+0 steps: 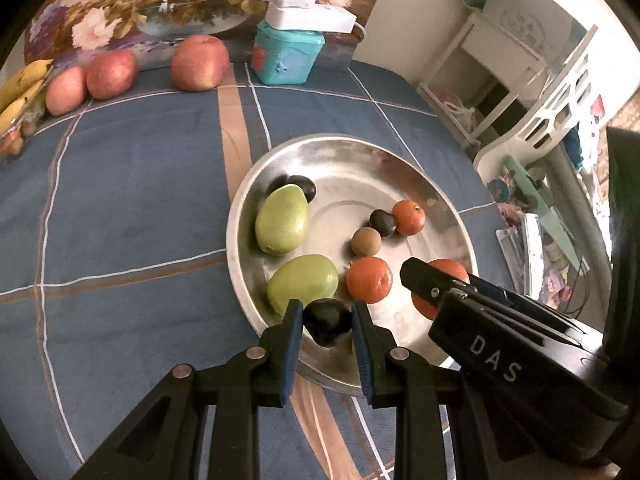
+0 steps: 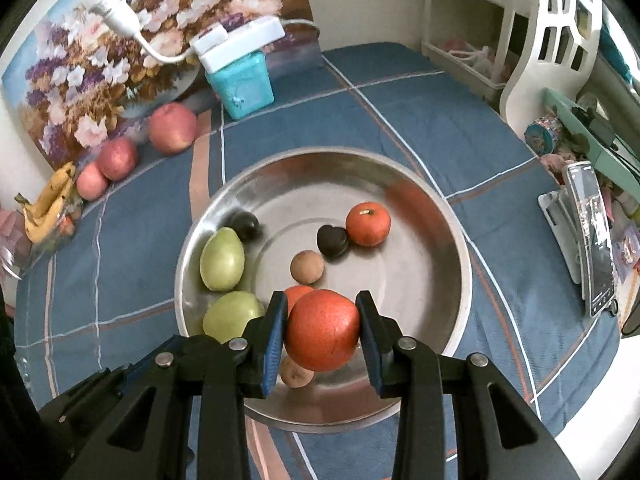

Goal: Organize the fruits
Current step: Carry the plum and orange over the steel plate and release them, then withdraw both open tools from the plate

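A: In the left wrist view, what is seen at the round stainless-steel dish (image 1: 400, 160)?

B: The left gripper (image 1: 326, 322) is seen clamped on a small dark purple plum (image 1: 328, 320) held over the dish's near rim. Two green oval mangoes (image 1: 282, 218), small oranges (image 1: 368, 279), a brown round longan (image 1: 365, 241) and further dark plums are seen inside the dish. The right gripper (image 1: 424, 280) is seen beside it, shut on an orange round citrus fruit (image 1: 450, 270) at the dish's right side.

A: How is the step best done?

B: It is judged that both fruits are to be set down in the dish. The plum should be lowered onto bare metal beside the other dark fruit, released only once it is touching, so that rolling is avoided.

A: And the right wrist view?

B: The right gripper (image 2: 322, 330) is shown gripping the citrus fruit (image 2: 323, 330), its dimpled skin pressed by both blue pads (image 2: 274, 332), above the dish's near part. A free patch is seen near the dish's centre. Three red apples (image 2: 173, 128) and yellow bananas (image 2: 50, 204) are left beyond the dish on the blue checked cloth (image 2: 132, 240).
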Demonstrator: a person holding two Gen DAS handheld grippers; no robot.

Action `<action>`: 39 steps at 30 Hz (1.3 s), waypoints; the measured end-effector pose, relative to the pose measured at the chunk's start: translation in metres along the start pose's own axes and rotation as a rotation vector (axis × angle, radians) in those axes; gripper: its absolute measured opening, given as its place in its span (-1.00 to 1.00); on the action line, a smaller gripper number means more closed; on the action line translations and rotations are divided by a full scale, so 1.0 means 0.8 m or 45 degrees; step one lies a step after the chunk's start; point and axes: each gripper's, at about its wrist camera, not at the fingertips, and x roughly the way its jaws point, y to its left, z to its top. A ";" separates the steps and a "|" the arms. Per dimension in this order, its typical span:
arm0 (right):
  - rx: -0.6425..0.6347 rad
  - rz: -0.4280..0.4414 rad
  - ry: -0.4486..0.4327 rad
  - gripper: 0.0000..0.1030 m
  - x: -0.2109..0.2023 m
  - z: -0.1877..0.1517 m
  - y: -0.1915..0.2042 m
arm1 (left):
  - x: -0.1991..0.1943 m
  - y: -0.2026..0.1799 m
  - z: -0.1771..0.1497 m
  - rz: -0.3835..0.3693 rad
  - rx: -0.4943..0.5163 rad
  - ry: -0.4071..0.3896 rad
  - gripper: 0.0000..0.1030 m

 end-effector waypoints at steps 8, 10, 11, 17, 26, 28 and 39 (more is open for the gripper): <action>-0.005 -0.012 0.049 -0.27 0.012 -0.003 -0.002 | 0.003 0.000 -0.003 0.010 0.005 -0.002 -0.44; -0.004 -0.011 0.055 -0.27 0.013 -0.003 -0.002 | 0.004 0.000 -0.004 0.020 0.001 0.005 -0.37; -0.006 -0.013 0.059 -0.27 0.013 -0.003 -0.002 | 0.004 0.002 -0.004 0.024 -0.002 0.007 -0.28; 0.009 -0.037 0.051 -0.13 0.013 -0.004 -0.001 | -0.003 0.017 -0.007 0.025 -0.052 0.006 0.09; -0.024 -0.013 0.033 0.22 0.004 -0.013 0.012 | -0.017 0.072 -0.026 0.199 -0.248 0.049 0.61; -0.043 -0.001 0.036 0.28 0.003 -0.018 0.018 | -0.022 0.090 -0.033 0.269 -0.303 0.050 0.72; -0.192 0.026 0.044 0.65 -0.005 -0.050 0.062 | -0.077 0.150 -0.066 0.523 -0.403 -0.055 1.00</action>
